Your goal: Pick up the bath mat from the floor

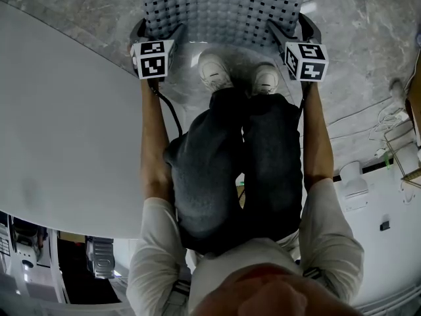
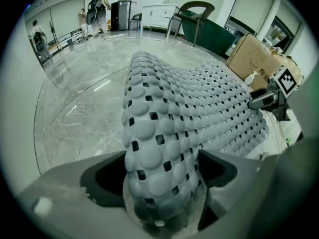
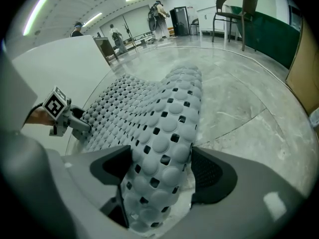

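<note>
Grey marble floor point(image 1: 368, 38) spreads beneath you, with a pale curved panel point(image 1: 59, 130) at your left. The bath mat point(image 1: 223, 8), grey, dimpled and dotted with square holes, stretches between both tools just ahead of your shoes point(image 1: 215, 71). Your left gripper point(image 2: 162, 168) clamps one bunched edge, its jaws set wide. Your right gripper point(image 3: 162, 171) clamps the opposite edge likewise. Between them the mat sags.

Bright ceiling strips point(image 3: 38, 14) glare on the polished floor point(image 2: 75, 108); both gripper views bulge and darken toward their edges.
</note>
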A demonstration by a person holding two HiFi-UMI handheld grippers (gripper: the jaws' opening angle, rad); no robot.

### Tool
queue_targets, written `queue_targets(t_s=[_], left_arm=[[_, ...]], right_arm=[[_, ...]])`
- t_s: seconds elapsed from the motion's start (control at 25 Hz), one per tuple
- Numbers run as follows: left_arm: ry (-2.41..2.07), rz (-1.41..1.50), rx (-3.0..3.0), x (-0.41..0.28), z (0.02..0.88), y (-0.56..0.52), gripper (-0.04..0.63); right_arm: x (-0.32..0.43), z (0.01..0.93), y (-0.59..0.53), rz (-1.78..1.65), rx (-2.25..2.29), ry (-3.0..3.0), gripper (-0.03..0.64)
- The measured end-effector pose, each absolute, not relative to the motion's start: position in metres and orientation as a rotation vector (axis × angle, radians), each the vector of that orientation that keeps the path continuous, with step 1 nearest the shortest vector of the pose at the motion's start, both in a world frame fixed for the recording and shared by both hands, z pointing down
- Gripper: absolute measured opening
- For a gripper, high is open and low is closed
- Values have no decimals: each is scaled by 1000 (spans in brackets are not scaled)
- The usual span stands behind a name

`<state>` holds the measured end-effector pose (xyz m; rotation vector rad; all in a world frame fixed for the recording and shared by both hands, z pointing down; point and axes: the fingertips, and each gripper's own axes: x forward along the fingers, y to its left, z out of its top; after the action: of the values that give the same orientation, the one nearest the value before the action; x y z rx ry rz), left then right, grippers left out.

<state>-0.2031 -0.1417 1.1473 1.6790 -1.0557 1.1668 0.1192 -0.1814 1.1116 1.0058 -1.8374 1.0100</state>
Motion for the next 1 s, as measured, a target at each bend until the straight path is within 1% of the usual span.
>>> queue_targets(t_s=[0.04, 0.08, 0.16, 0.24, 0.36, 0.48, 0.56, 0.8, 1.0], left_arm=[[-1062, 1168, 1680, -204, 1147, -142, 459], [-1066, 1167, 1682, -205, 1146, -142, 423], [-1065, 1160, 1686, -204, 1145, -142, 400], [-1058, 1149, 1685, -200, 1143, -142, 366], [-1049, 1122, 1684, -190, 1138, -142, 299], [-1042, 1089, 1689, -180, 1134, -143, 228], [-1042, 1072, 1696, -175, 1131, -144, 198], [-1039, 979, 1710, -163, 1112, -148, 135], [-1016, 959, 1735, -156, 1088, -148, 98]], right_arm=[[119, 1112, -181, 1008, 1002, -1836, 383], [119, 1112, -181, 1002, 997, -1834, 376], [117, 1110, -181, 979, 987, -1833, 354], [114, 1107, -182, 947, 981, -1841, 317], [108, 1101, -185, 900, 981, -1856, 259], [104, 1096, -187, 872, 987, -1869, 221], [101, 1093, -187, 867, 978, -1884, 196], [96, 1075, -192, 843, 954, -1924, 127], [96, 1053, -200, 813, 945, -1932, 95]])
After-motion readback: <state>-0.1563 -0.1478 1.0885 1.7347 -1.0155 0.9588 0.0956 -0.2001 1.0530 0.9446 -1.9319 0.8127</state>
